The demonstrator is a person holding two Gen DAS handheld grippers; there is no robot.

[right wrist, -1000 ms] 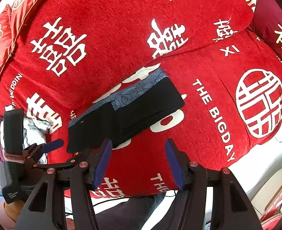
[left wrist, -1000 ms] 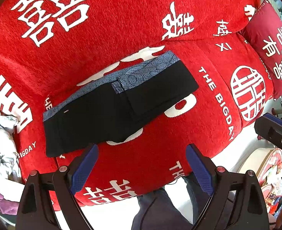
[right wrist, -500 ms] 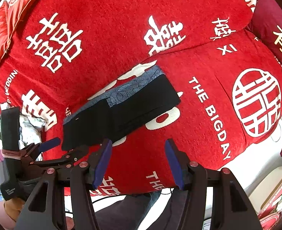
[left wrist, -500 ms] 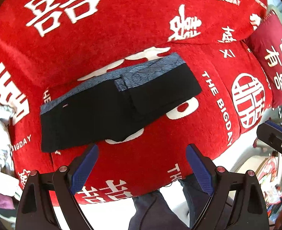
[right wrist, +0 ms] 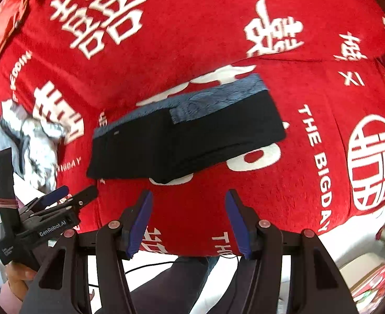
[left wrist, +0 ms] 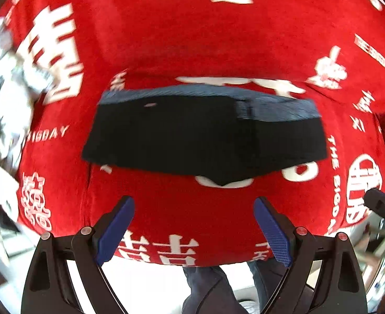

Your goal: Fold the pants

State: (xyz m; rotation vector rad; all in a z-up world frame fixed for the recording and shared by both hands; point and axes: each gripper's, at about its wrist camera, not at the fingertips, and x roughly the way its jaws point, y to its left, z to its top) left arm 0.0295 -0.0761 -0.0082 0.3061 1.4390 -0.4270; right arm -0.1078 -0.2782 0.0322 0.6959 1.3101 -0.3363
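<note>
We see the black pants with a blue-grey patterned waistband (left wrist: 205,133) already folded into a compact rectangle on the red printed sofa cover (left wrist: 192,39); our left gripper (left wrist: 193,231) and right gripper (right wrist: 188,222) hover apart, empty, with perhaps one fold left

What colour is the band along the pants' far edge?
Blue-grey with a faint pattern, against black pants; clearest in the right wrist view.

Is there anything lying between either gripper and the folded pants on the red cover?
Nothing visible. The black pants lie flat on the red cover, and only bare cover shows between them and the open left gripper and open right gripper. The crumpled white clothing sits off to the side.
</note>
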